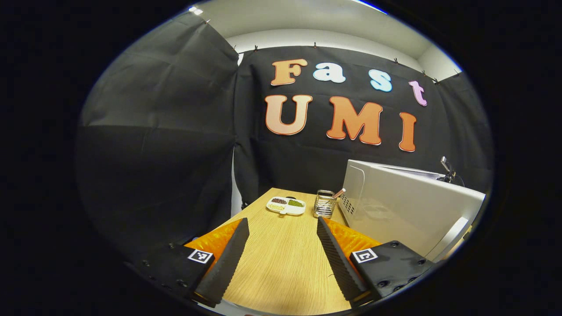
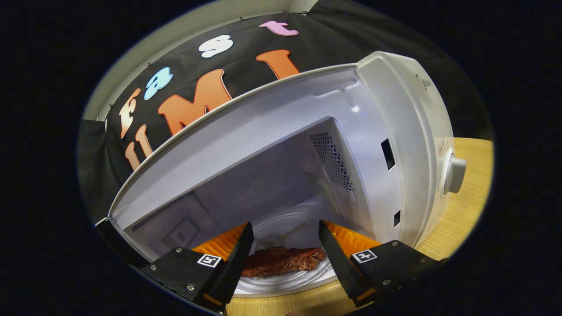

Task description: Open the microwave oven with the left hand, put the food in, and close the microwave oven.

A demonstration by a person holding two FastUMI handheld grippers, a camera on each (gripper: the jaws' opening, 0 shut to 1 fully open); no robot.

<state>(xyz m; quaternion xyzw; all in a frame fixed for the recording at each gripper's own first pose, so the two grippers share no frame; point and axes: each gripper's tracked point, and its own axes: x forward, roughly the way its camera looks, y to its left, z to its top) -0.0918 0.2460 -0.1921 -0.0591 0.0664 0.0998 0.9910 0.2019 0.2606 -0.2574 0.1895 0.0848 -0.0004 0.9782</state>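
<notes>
Both tools wide: right tool (image 2: 285, 259) at microwave (image 2: 377, 145) mouth around meat (image 2: 281, 260), left tool (image 1: 283, 256) over table (image 1: 281, 245).

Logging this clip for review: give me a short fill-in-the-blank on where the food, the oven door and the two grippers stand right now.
1. The brown food lies on the glass ____ inside the microwave oven.
2. The oven's door is ____.
3. The right gripper has its fingers ____, with the food between them but not pressed.
4. The left gripper hovers over the wooden ____, near a divided dish and a wire holder.

Missing words: turntable; open; open; table
</notes>
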